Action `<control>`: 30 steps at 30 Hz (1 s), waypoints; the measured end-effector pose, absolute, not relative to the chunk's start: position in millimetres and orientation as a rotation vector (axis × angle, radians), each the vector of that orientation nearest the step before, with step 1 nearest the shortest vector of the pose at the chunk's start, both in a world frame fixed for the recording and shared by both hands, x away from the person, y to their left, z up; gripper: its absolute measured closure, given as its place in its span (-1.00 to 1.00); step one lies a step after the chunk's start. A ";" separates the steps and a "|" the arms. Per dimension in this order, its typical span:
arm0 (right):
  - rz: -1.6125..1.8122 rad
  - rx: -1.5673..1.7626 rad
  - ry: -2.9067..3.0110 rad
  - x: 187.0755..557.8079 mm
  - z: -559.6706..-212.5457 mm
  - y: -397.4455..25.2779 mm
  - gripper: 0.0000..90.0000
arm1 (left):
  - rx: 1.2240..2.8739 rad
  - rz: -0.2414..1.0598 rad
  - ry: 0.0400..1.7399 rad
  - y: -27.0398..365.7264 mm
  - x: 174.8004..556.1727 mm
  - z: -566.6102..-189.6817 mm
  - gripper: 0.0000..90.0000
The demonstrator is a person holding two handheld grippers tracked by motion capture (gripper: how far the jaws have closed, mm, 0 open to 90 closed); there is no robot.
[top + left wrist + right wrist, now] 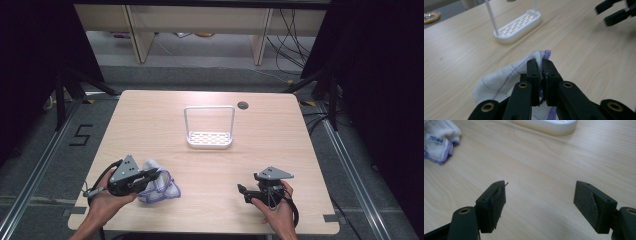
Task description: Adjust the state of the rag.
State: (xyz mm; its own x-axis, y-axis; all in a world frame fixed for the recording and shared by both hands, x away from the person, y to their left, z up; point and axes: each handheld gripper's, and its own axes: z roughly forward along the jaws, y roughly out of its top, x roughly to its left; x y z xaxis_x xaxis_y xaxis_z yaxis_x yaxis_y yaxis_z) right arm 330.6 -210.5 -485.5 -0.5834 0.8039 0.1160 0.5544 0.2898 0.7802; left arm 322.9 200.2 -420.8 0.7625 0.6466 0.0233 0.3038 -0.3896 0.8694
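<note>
Lying crumpled at the tabletop's (150,125) near-left area: one white cloth (159,186) with purple edging. Left tongs (541,67) clenched on a raised fold of it, jaws pinching the fabric between them. Right tongs (540,202) released, jaws wide apart over bare wood, well apart from the cloth. White rack (209,139) stands mid-tabletop, beyond both.

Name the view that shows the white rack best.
The high view: the white rack shows whole, hoop and slotted base. The left gripper view has its base and lower posts; the right gripper view catches one edge of the base.
</note>
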 end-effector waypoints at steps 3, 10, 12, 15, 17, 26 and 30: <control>1.188 1.230 2.270 328.9 -481.8 -210.6 -0.35 | 1.983 0.431 0.677 196.1 322.5 -404.4 0.88; 1.335 1.103 2.340 313.0 -460.9 -187.0 -0.30 | 1.981 0.434 0.635 187.8 325.2 -379.8 0.88; 1.387 1.018 2.406 295.6 -451.3 -162.5 -0.29 | 1.985 0.420 0.644 185.8 327.0 -380.7 0.88; 1.355 0.871 2.455 282.0 -445.8 -141.1 -0.28 | 1.982 0.425 0.639 186.2 330.2 -382.8 0.88; 1.356 0.821 2.474 276.5 -445.7 -129.3 -0.28 | 1.980 0.424 0.655 188.3 333.0 -383.8 0.88; 1.335 0.772 2.529 271.5 -462.4 -89.0 -0.27 | 1.969 0.398 0.655 189.1 336.1 -384.0 0.88; 1.324 0.763 2.539 269.4 -469.6 -73.3 -0.29 | 1.962 0.391 0.659 188.5 337.5 -383.7 0.88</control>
State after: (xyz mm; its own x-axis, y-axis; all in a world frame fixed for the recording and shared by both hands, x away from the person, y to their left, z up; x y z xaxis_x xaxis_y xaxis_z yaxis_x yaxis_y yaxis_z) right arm 269.4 -73.3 -469.6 -0.8524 0.5173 0.0761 0.3586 0.4725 0.8051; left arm 337.5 188.5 -383.7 0.8001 0.5998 -0.0083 0.2806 -0.3621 0.8889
